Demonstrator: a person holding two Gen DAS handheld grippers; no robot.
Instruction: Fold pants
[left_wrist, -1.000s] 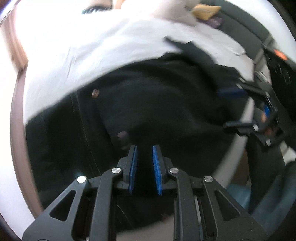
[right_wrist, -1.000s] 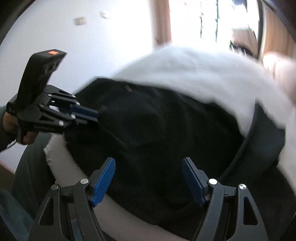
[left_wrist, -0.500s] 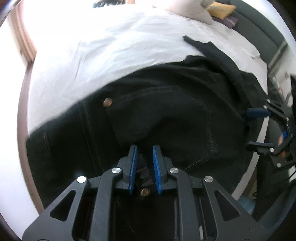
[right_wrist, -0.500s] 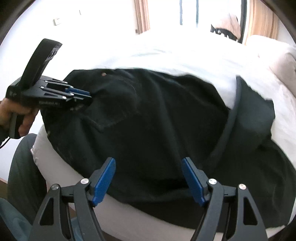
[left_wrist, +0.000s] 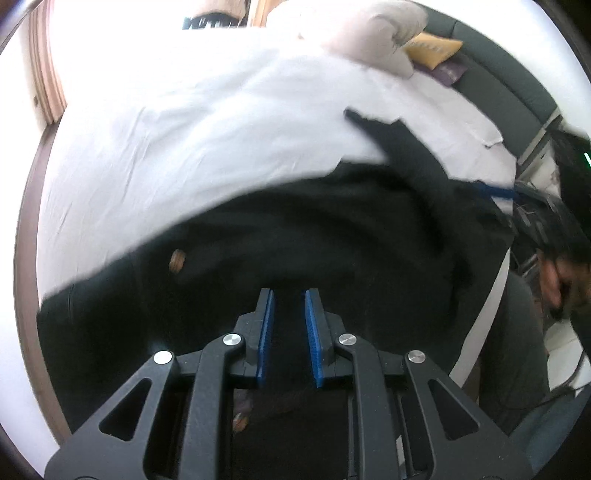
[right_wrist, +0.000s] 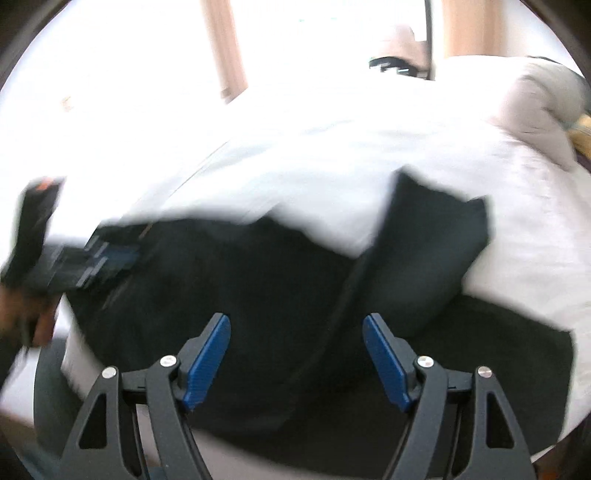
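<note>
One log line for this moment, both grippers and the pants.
left gripper: shut on black denim pants | right gripper: open above pants | pants: on white bedsheet

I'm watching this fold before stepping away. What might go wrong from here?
The left tongs grip only a thin pinch of the black pants, so the cloth may slip out. The right tongs are open and hold nothing, so that side may sag. The pants lie near the bed edge and could slide off.
</note>
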